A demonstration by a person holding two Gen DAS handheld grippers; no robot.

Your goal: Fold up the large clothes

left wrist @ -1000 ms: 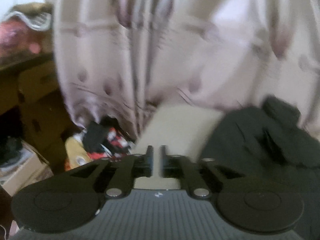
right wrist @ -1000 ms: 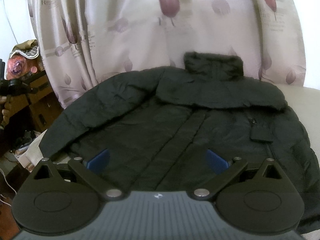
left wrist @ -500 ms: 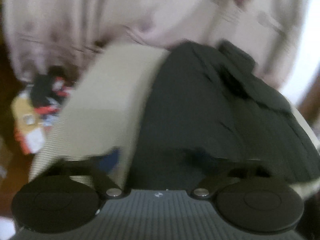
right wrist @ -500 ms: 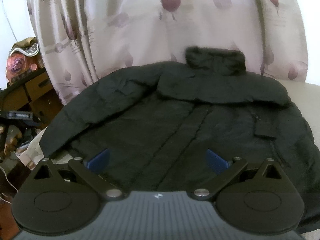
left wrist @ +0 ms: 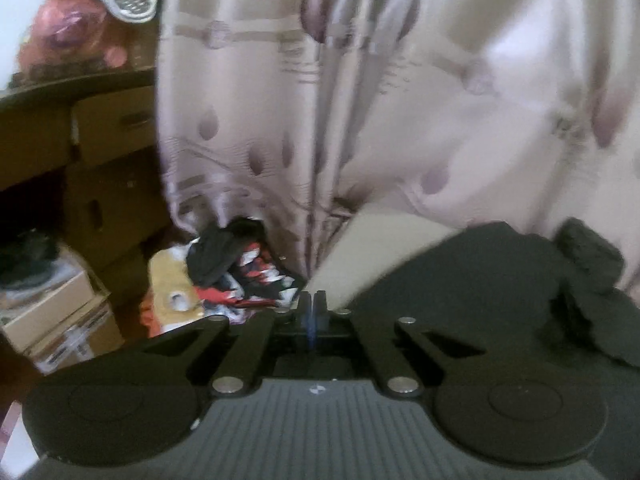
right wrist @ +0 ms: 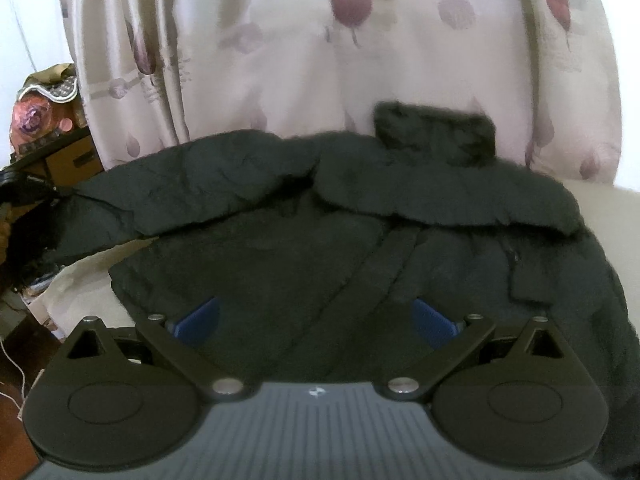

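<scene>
Jacket: a black padded jacket [right wrist: 320, 248] lies spread front-up on a cream-covered surface [right wrist: 608, 216], its collar [right wrist: 436, 136] toward the curtain and its front placket running diagonally down the middle.
Jacket sleeve: one sleeve [right wrist: 180, 192] stretches out to the left edge of the surface in the right wrist view; the other lies folded across the chest below the collar.
Jacket in left view: the same garment [left wrist: 480, 280] fills the lower right, with the collar [left wrist: 588, 252] at the far right; the picture is blurred.
Left claw: the left claw [left wrist: 314, 308] has its fingers pressed together, having just been closing; nothing shows between them, only a thin blue line of pad. It sits by the cream surface's edge [left wrist: 360, 248], beside the jacket.
Right claw: the right claw [right wrist: 316, 320] is spread wide above the jacket's lower front, its blue pads [right wrist: 198, 318] well apart and pinching nothing.
Curtain: a pale curtain [right wrist: 320, 60] with mauve leaf prints hangs behind the surface.
Clutter: cardboard boxes [left wrist: 60, 320] and a heap of dark and red cloth [left wrist: 236, 268] lie on the floor at the left.
</scene>
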